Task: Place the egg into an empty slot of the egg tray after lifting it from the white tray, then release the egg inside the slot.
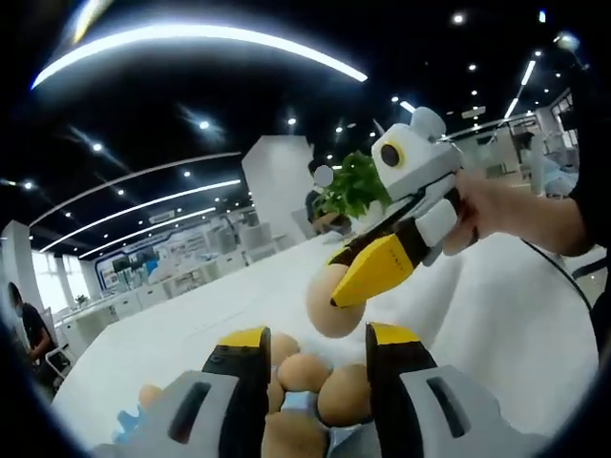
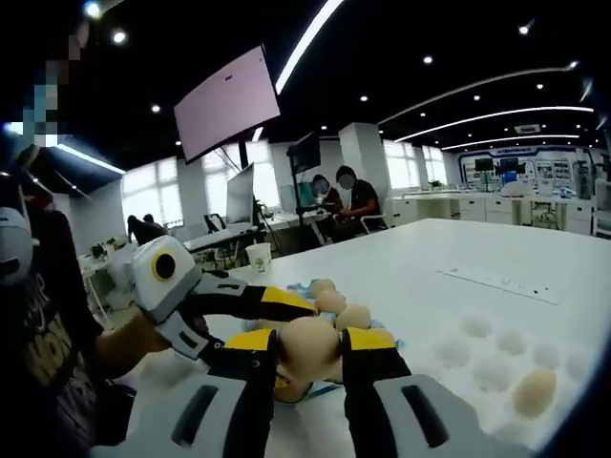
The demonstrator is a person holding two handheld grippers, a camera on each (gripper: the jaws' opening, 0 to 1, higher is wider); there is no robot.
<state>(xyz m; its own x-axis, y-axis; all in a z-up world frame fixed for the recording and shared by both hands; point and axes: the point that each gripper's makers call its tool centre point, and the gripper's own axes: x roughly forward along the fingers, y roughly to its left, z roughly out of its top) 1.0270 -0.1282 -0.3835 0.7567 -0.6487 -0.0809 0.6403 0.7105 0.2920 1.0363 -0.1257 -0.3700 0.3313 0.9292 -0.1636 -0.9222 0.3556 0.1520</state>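
Right gripper [image 2: 310,351] fingers are closed on a tan egg [image 2: 307,348], held above the white tabletop [image 2: 458,258]. Left gripper [image 1: 315,367] fingers are spread apart, empty, over clustered eggs [image 1: 325,386]. One egg [image 2: 533,392] is seated in the white egg tray [image 2: 496,348] alongside.

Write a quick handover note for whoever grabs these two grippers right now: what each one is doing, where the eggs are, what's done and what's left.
Right gripper: shut on an egg, lifted above the table.
Left gripper: open, empty, over the other eggs below it.
Egg tray: on the table, one egg in a slot, the other slots visible are empty.
Done: egg picked up.
Left: carry it to an empty slot, lower it in, release.
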